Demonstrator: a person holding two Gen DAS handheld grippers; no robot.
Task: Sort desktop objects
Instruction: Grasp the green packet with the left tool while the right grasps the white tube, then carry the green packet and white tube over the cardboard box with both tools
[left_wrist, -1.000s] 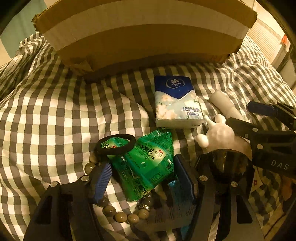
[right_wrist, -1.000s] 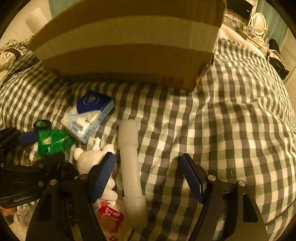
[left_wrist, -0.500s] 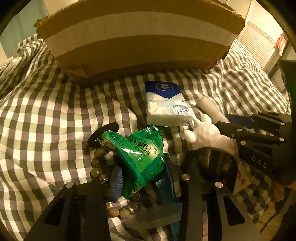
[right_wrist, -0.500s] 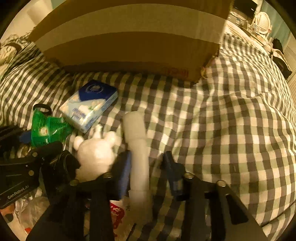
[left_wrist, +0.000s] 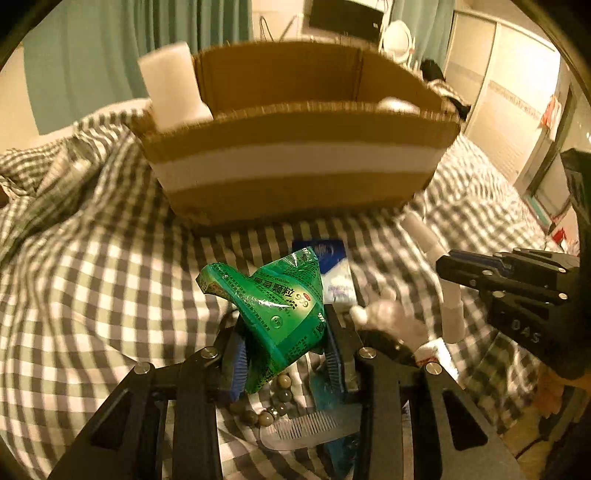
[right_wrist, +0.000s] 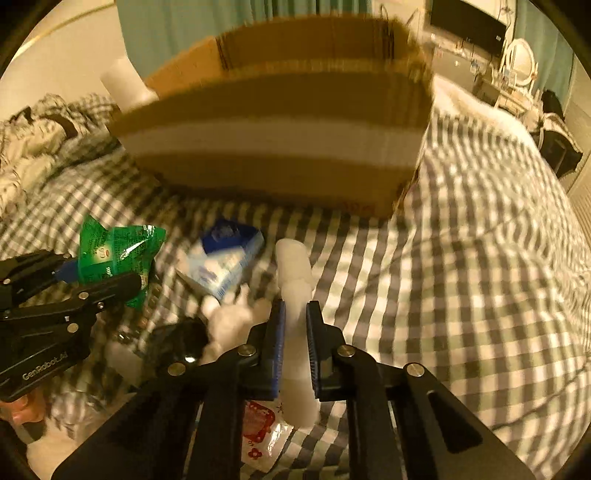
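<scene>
Warm, dim light falls on a checked bedspread, teal curtains and a dark screen behind.

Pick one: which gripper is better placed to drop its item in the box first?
Left, marginally. The left gripper holds the green packet facing the box opening. The right gripper holds the white tube, box side-on.

My left gripper is closing on the green sachet; the cardboard box sits ahead.
</scene>
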